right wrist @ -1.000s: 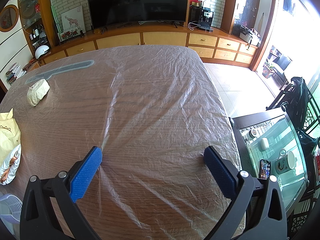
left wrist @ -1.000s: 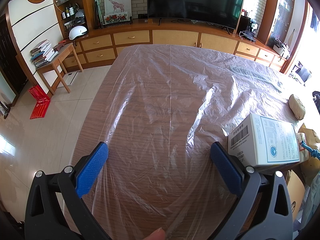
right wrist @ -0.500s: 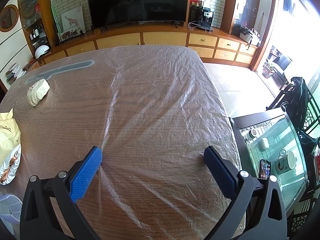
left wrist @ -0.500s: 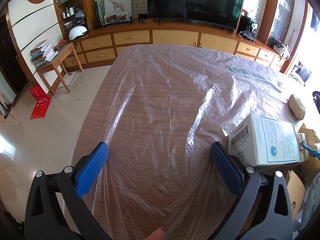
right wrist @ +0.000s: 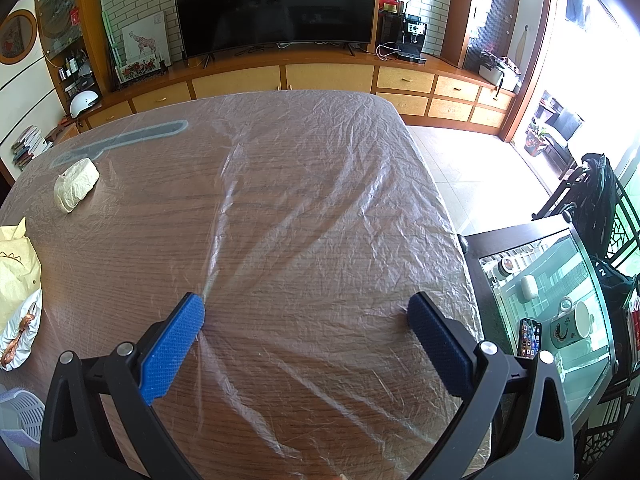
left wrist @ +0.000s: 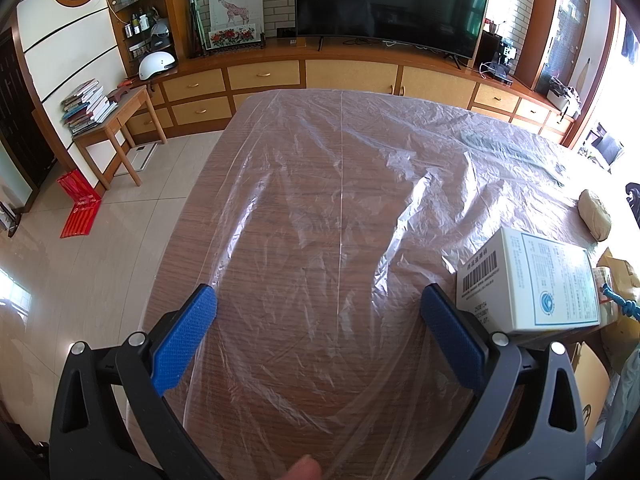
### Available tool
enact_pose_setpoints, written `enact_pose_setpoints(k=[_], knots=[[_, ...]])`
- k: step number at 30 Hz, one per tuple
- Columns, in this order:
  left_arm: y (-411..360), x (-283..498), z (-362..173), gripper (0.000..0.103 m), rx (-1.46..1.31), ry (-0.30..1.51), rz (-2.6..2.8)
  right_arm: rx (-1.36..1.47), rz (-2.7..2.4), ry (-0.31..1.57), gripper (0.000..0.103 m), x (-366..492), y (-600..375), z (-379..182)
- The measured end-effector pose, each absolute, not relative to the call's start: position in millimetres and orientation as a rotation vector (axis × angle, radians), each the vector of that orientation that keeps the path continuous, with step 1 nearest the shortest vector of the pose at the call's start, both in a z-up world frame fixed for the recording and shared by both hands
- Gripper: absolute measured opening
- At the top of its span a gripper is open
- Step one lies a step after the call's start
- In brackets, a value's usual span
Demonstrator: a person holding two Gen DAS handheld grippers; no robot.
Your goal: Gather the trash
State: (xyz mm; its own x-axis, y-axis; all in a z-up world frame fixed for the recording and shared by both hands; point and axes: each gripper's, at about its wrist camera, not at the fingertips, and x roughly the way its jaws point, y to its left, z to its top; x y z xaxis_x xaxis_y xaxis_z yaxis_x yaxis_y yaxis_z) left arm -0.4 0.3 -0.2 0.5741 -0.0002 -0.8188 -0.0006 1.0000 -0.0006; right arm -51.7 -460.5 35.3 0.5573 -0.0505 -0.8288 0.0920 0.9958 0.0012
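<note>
Left gripper (left wrist: 318, 306): jaws spread wide, nothing between them, hovering over the table (left wrist: 304, 216).
Right gripper (right wrist: 306, 314): jaws also wide apart and holding nothing, above the table's other end.
Table cover: a wrinkled clear plastic sheet (right wrist: 320, 200) lies over the whole wooden top.
White box (left wrist: 532, 286): lies flat on the table, just beside the left gripper's right finger, barcode end facing the camera.
Crumpled pale wad (right wrist: 76, 184): on the table, well to the left of the right gripper, apart from everything else.
Yellow paper (right wrist: 16, 268): at the table's left edge in the right wrist view, above a white plate (right wrist: 22, 332) with scraps.
Lilac basket (right wrist: 20, 424): low at the table's near left corner.
Glass side table (right wrist: 552, 300): beside the table's right edge, carrying a phone (right wrist: 530, 338) and a mug (right wrist: 572, 322).
Between grippers and trash: only bare plastic sheet.
</note>
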Motion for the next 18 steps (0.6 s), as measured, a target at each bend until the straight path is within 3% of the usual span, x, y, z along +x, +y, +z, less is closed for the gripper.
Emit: enact_pose_setpoints(k=[9,18], knots=[[9.0,1.0,6.2,0.101,-0.033,0.964,0.022,0.1,-0.13,0.994,0.099,-49.6,-467.9,41.4],[21.7,-12.7,80.9,0.101,-0.017,0.796,-0.08,0.044,-0.016,0.876,0.099,-75.5,-446.2,128.1]])
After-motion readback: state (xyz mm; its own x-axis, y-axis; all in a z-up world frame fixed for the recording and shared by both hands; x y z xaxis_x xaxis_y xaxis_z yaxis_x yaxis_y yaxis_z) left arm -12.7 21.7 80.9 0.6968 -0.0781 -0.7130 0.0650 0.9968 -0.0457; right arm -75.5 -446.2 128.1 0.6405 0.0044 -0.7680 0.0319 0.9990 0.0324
